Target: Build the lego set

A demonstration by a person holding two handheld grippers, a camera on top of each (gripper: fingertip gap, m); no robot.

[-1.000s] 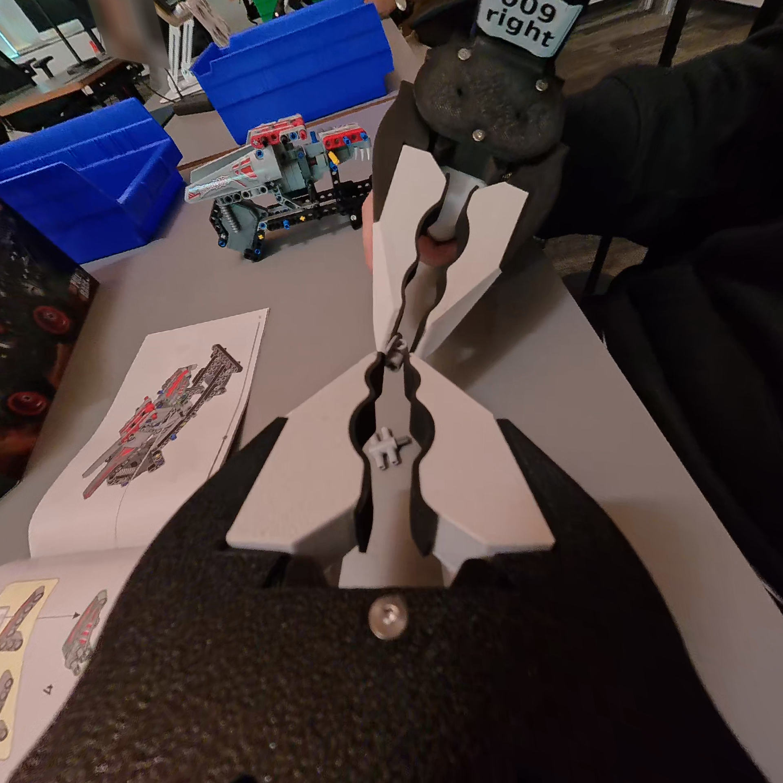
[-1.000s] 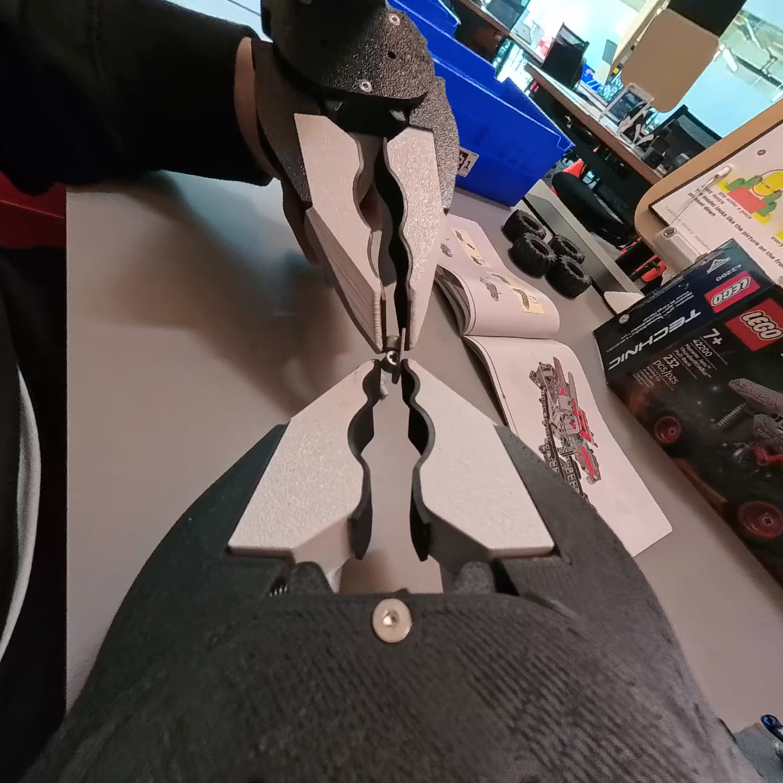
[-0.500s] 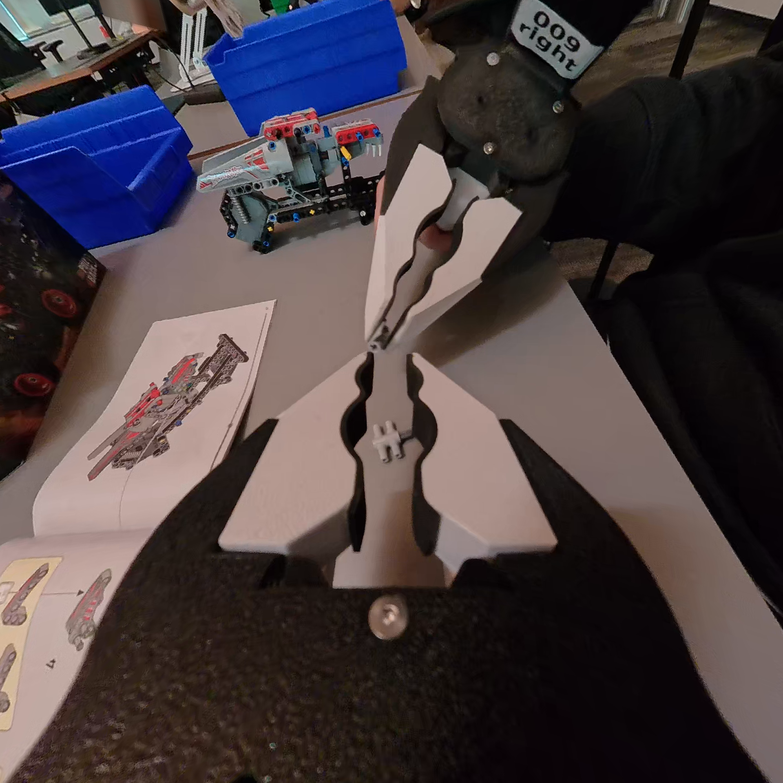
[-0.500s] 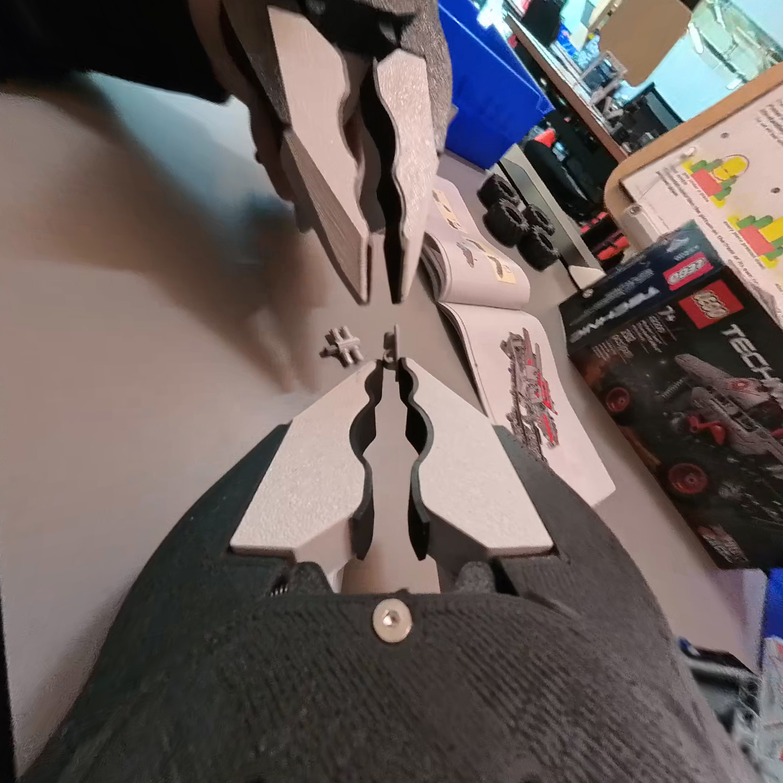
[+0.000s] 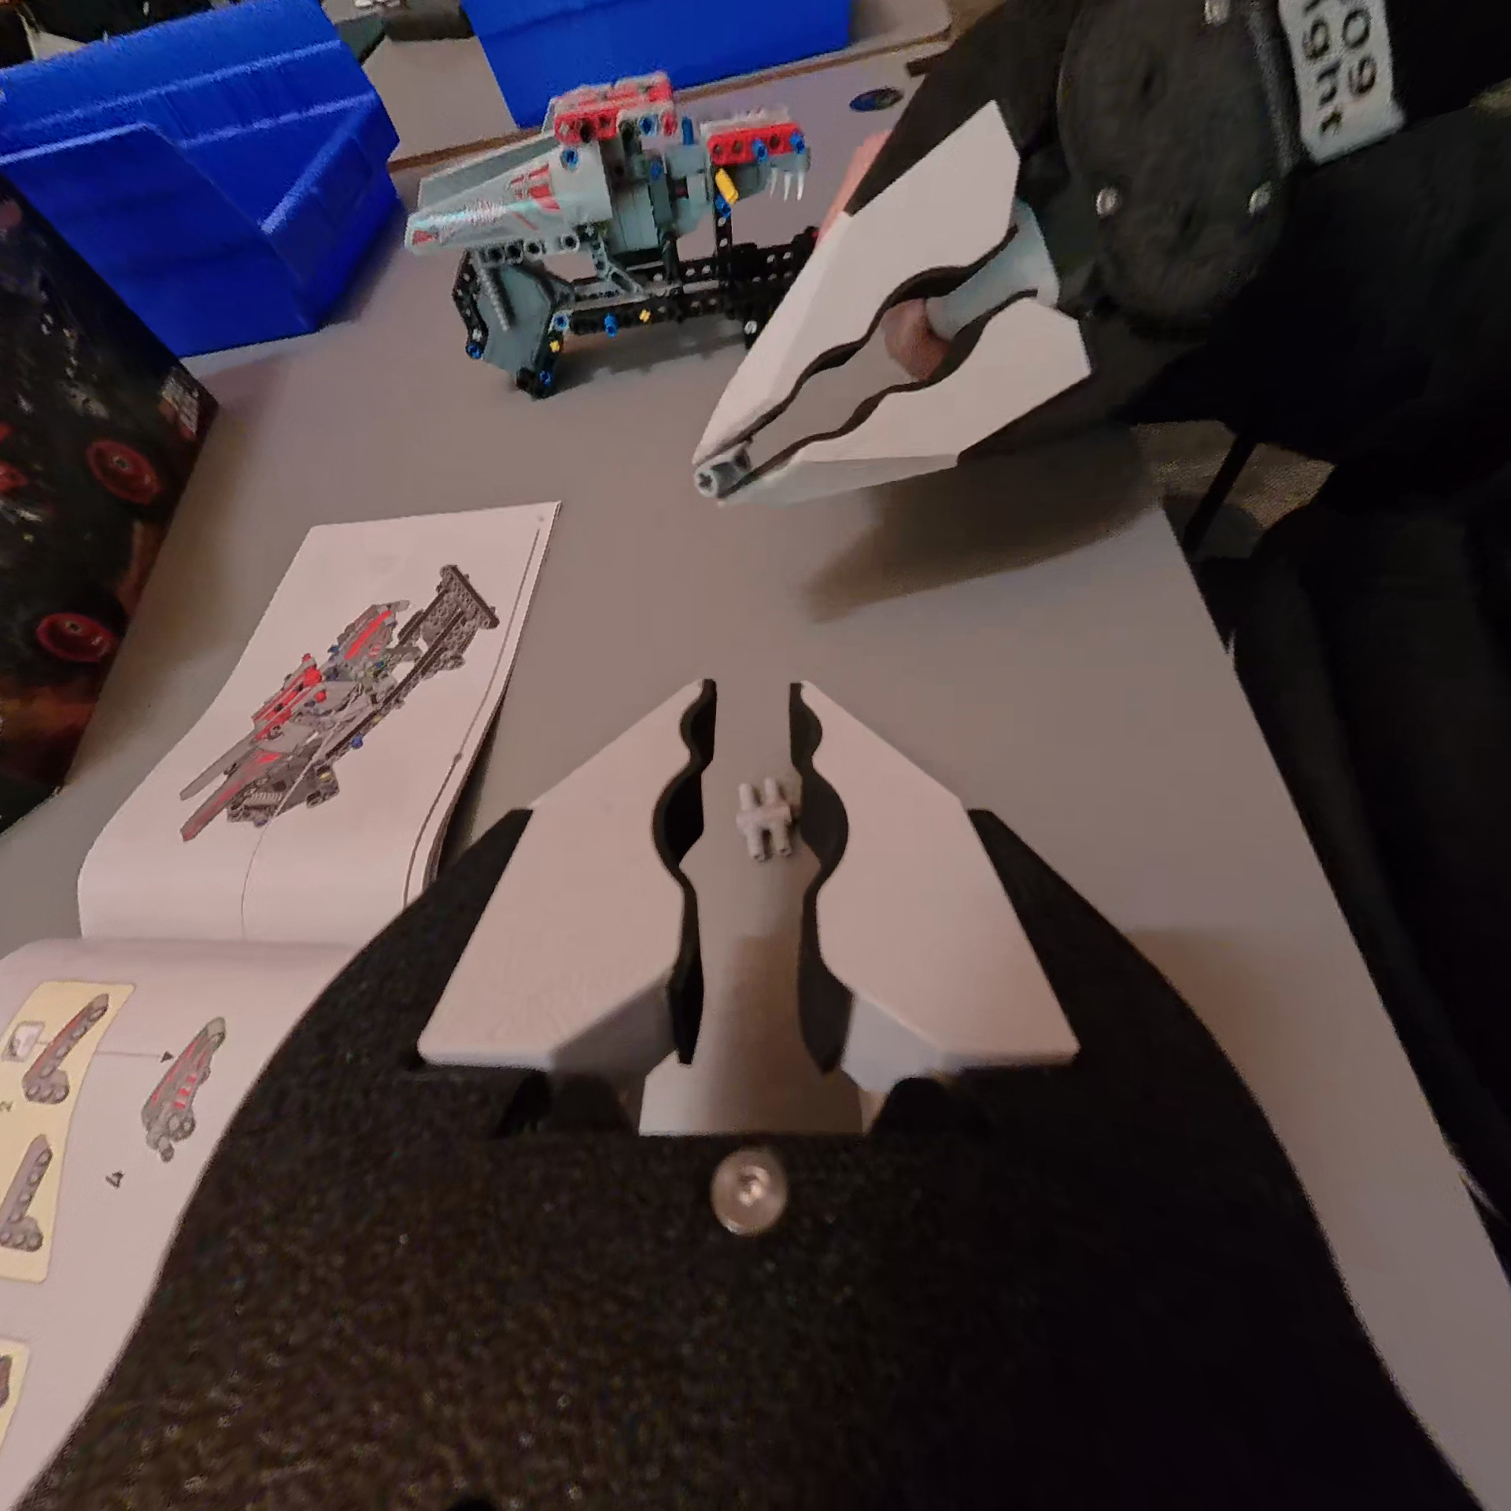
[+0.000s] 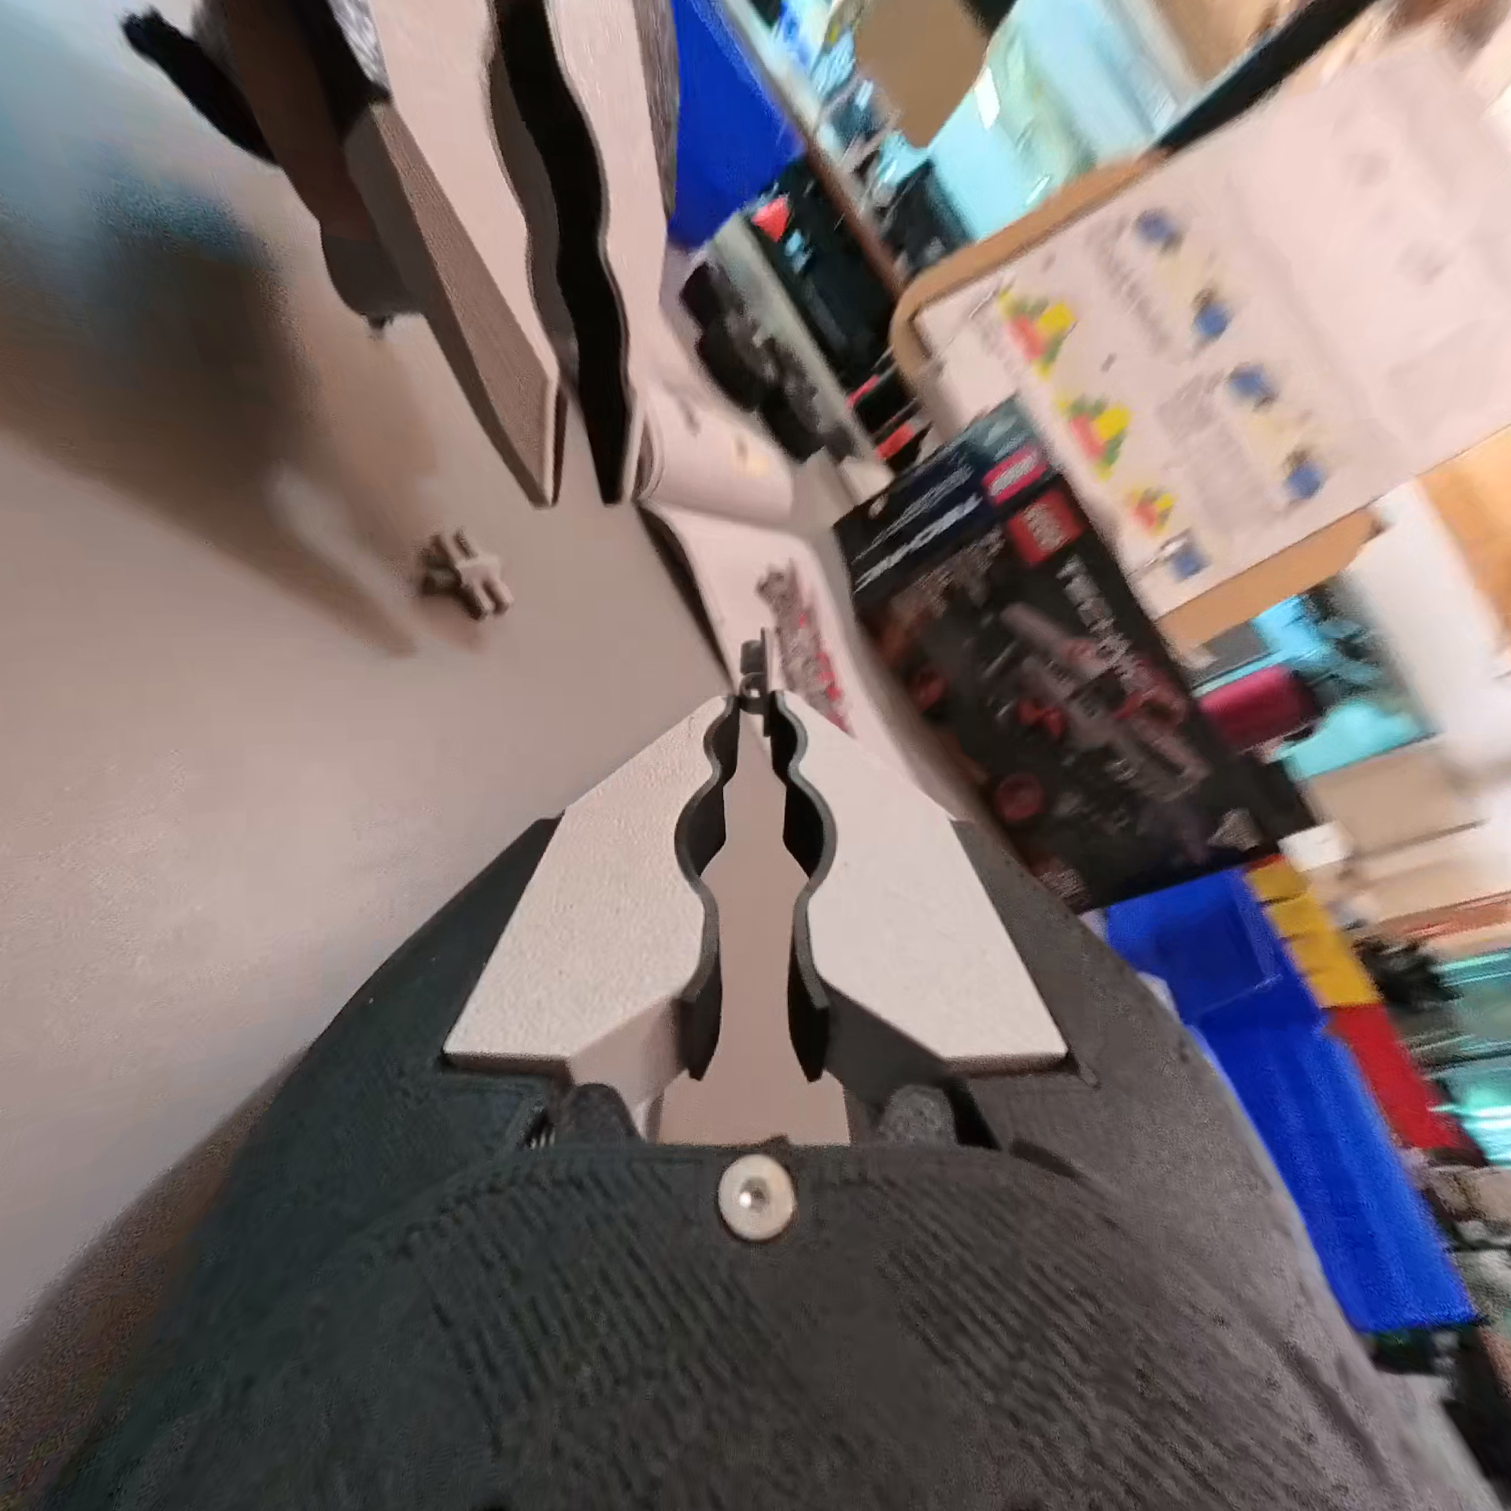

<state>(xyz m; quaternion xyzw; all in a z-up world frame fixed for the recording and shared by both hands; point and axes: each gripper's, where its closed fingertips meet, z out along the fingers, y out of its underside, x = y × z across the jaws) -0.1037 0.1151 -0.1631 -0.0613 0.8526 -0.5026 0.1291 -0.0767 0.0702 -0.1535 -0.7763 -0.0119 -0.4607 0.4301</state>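
Note:
In the left wrist view my left gripper (image 5: 752,695) is open and empty, held above the grey table (image 5: 940,621). A small grey cross-shaped connector (image 5: 767,820) lies on the table, seen between the fingers. My right gripper (image 5: 724,482) is up and to the right, shut on a small grey pin piece (image 5: 719,477). In the blurred, tilted right wrist view my right gripper (image 6: 754,705) pinches that pin piece (image 6: 754,662) at its tips. The left gripper (image 6: 585,499) hangs at the top, and the connector (image 6: 466,572) lies below it.
The half-built grey, red and black model (image 5: 605,221) stands at the back of the table. An open instruction booklet (image 5: 327,719) lies to the left, beside the dark set box (image 5: 73,490). Blue bins (image 5: 188,188) stand behind. The table edge runs along the right. One gripper's finger ends stand about 6 centimeters off the other's.
The grippers met tip to tip on the small pin piece. My left gripper has opened and let go. My right gripper has pulled away to the right and tilted, keeping the piece.

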